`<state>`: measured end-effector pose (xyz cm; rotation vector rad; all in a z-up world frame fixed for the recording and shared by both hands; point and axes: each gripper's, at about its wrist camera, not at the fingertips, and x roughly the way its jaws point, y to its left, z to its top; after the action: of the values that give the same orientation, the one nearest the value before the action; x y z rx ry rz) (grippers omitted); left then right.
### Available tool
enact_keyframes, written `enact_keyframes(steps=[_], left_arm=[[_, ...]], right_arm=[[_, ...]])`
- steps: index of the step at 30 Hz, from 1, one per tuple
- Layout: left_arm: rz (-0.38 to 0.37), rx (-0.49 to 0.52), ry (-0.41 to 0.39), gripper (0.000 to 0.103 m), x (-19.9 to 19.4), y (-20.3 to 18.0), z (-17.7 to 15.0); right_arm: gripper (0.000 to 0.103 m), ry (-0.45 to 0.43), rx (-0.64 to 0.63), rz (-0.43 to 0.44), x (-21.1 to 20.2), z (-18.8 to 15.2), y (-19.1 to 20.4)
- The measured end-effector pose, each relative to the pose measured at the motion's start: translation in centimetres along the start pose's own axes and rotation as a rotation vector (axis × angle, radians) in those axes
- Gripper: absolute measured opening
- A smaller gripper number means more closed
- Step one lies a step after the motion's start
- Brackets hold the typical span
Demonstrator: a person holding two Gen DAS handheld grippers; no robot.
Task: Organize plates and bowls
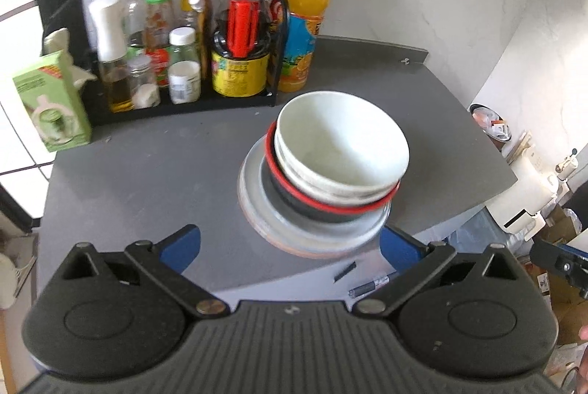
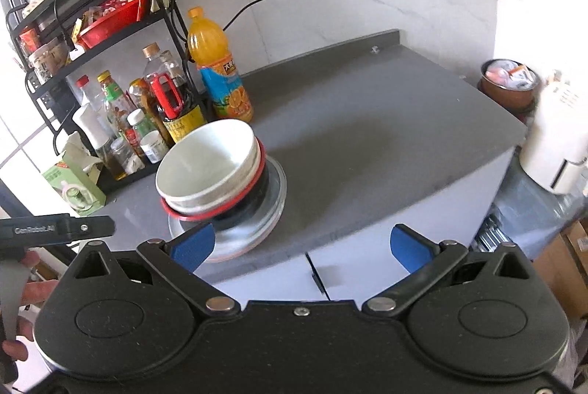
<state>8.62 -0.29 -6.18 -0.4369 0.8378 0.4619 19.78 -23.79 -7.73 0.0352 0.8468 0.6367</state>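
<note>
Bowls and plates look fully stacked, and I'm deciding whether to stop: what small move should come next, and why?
Probably draw both grippers back. The white bowl sits nested in the red-rimmed bowl on the plates, and the left gripper and right gripper are open, holding nothing. The stack leans slightly, so avoid bumping it.

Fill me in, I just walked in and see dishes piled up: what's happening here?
A person holds a gripper in each hand, and both the left gripper and right gripper are open and empty, near the table's front edge. On the grey table the dishes are already stacked: a white bowl sits in a black bowl with a red rim, on a plate. Nothing is gripped.
</note>
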Motion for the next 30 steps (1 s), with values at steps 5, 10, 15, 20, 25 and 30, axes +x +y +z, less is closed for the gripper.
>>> enact_keyframes(steps=[5,10,15,20,25,30], left_arm=[[0.029,0.02,-0.007,0.103,-3.3,-0.2,-2.2],[0.033,0.008,-0.005,0.103,-6.1,0.4,-3.9],[0.019,0.004,0.001,0.103,-6.9,1.1,-4.7],[0.027,0.032,-0.01,0.103,-7.3,1.3,-5.1],[0.049,0.08,-0.029,0.103,-8.1,1.1,-5.4],[0.053,0.079,-0.035,0.103,-9.3,1.7,-5.4]], right_arm=[[0.103,-0.01,0.026,-0.003,-2.6,-2.1,-0.2],[0.103,0.0,0.028,-0.003,-4.2,-3.6,0.5],[0.103,0.0,0.003,-0.004,-5.1,-4.4,1.8],[0.103,-0.002,-0.023,0.001,-5.2,-5.2,2.8],[0.103,0.025,-0.001,0.006,-5.0,-5.8,3.2],[0.103,0.023,-0.012,-0.019,-5.2,-5.6,3.9]])
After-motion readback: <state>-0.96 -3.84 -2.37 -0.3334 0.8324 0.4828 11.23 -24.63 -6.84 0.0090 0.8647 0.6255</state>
